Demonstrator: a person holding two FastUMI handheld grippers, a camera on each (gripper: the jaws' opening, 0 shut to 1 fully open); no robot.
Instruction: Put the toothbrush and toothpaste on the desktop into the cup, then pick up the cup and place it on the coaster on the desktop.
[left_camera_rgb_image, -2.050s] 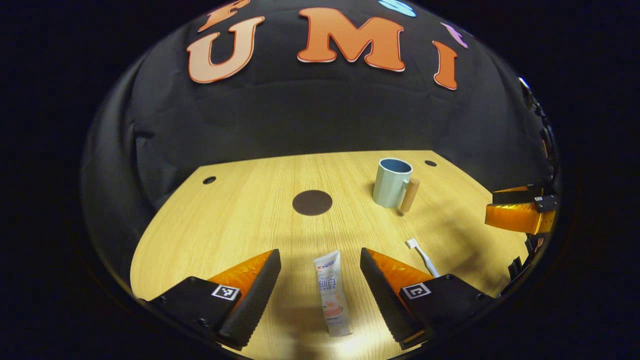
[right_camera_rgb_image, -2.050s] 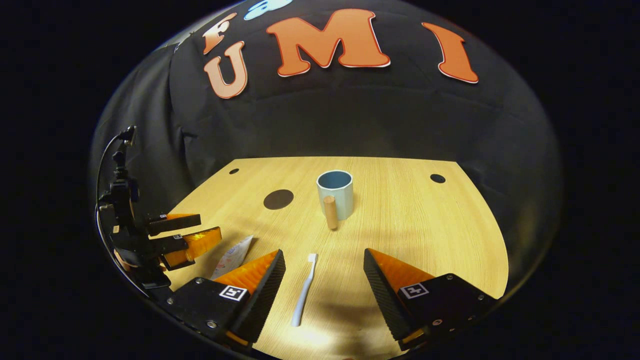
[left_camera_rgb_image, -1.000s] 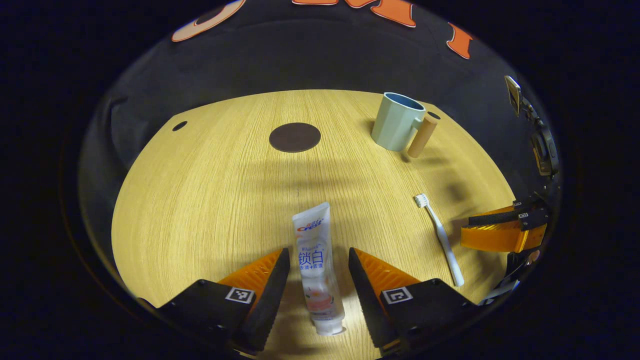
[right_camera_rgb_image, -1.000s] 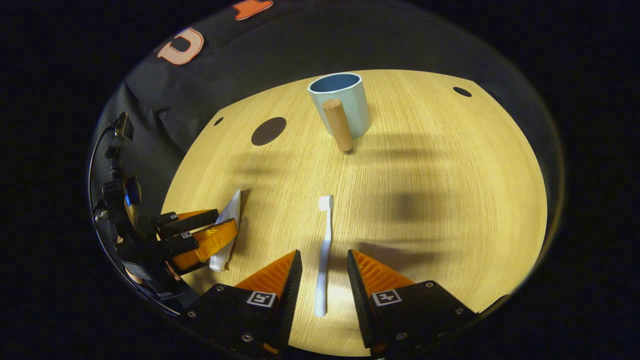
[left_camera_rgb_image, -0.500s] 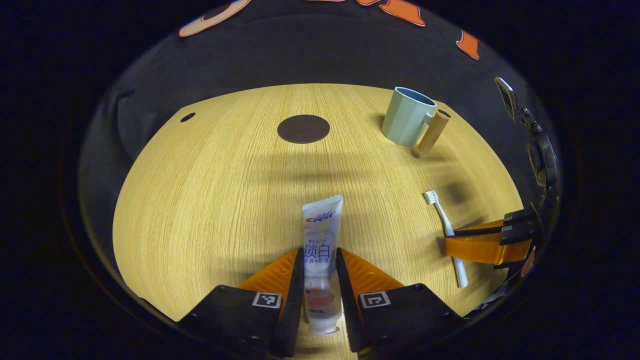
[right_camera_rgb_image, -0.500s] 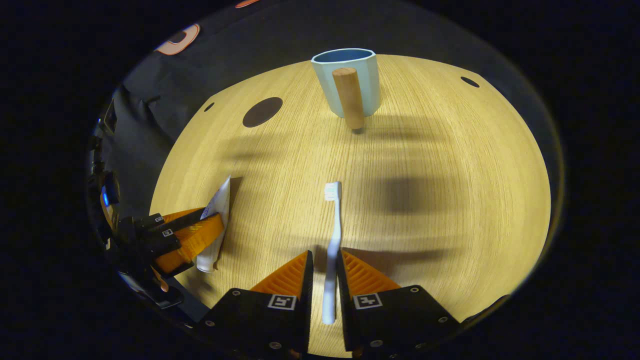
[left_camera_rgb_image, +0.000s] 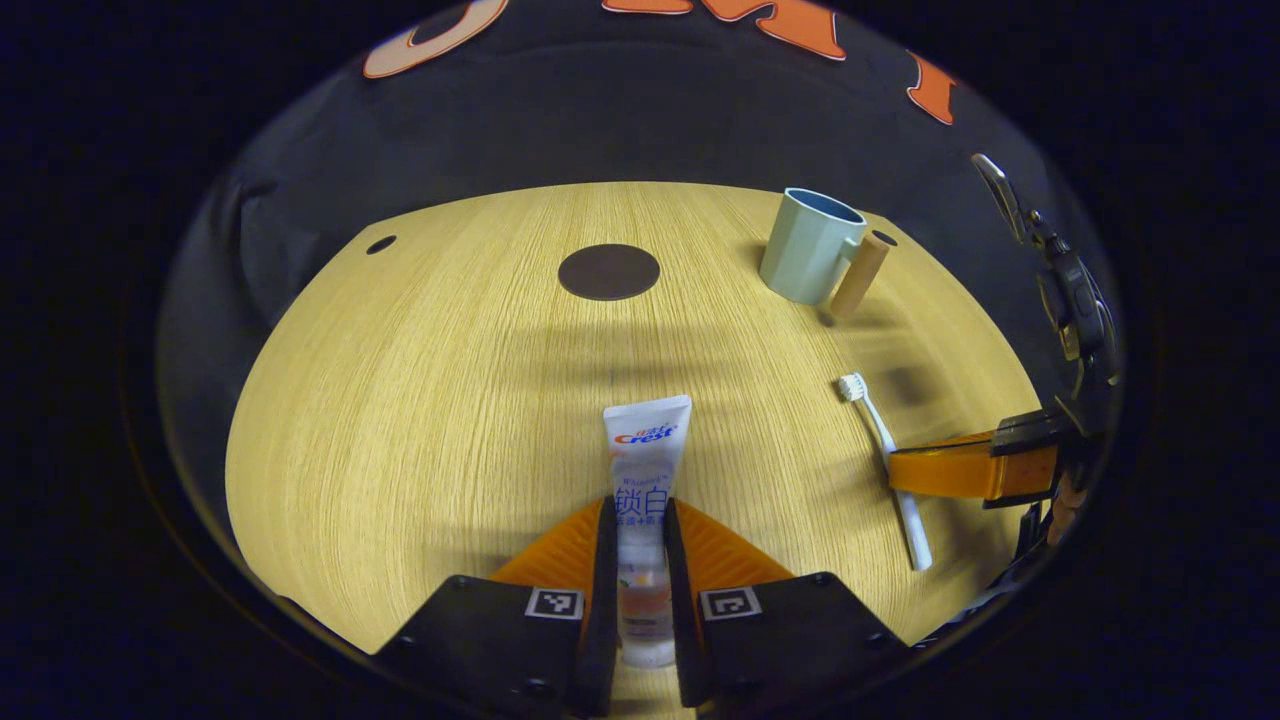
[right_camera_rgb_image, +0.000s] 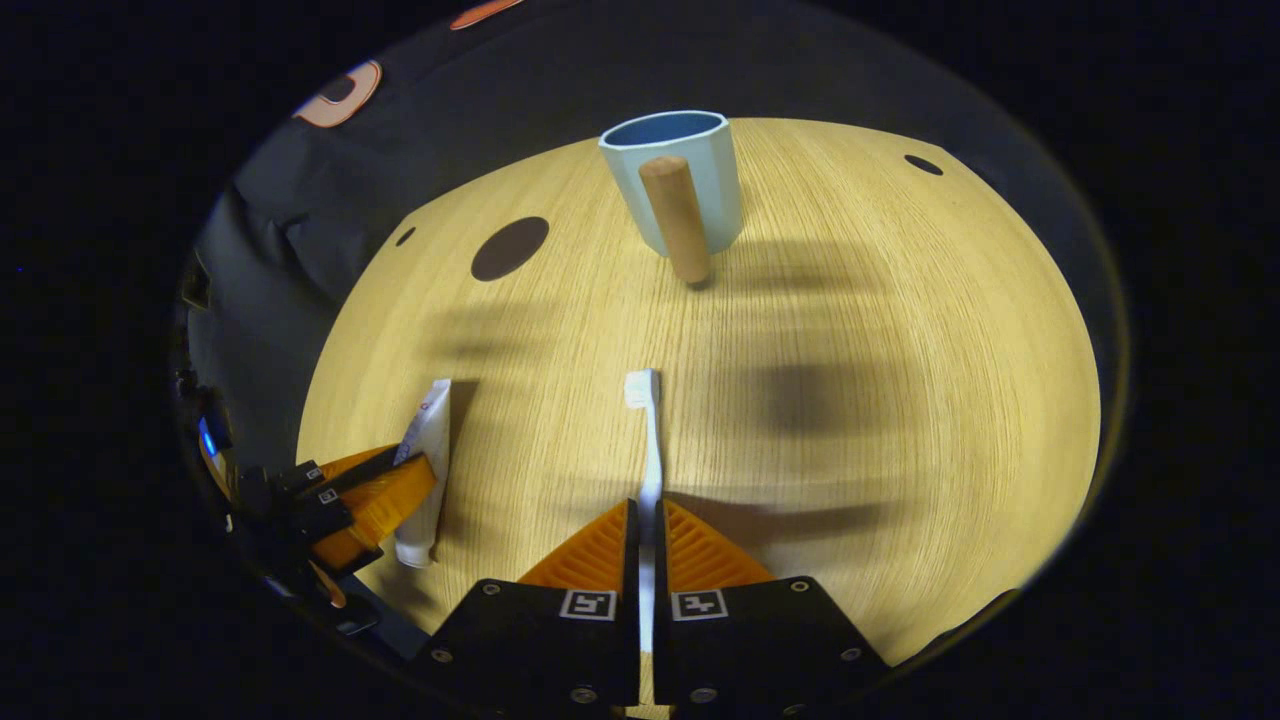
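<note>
— Since both claws had gone in at once, what was each one gripping?

— The left claw (left_camera_rgb_image: 640, 575) was pinching the toothpaste (left_camera_rgb_image: 643, 470) low on the tube, both fingers pressed flat against its sides, with the crimped end pointing away across the bench (left_camera_rgb_image: 430, 400). The right claw (right_camera_rgb_image: 645, 560) was nearly pressed together, clamped on the handle of the toothbrush (right_camera_rgb_image: 648, 440), whose bristle head pointed toward the cup (right_camera_rgb_image: 690, 180).

— Why hold them that way?

— I'd judge it was for the drop. Each lay lengthwise along its claw's fingers, so tilting the wrist would bring it up on end over the cup's mouth. Whether either had left the wood, I couldn't tell.

— And the cup itself?

— It stood upright toward the far side of the bench, well apart from both claws. It was a pale blue-green faceted tumbler with a darker inside and a round wooden peg for a handle. The coaster (left_camera_rgb_image: 609, 272), a flat dark disc, lay off to its left, bare.

— How would the things handle?

— The tube was soft, glossy plastic, likely to dent under the grip. The brush was thin, hard and white, a narrow target that might swivel. The bench was smooth, pale wood grain, offering little friction.
</note>
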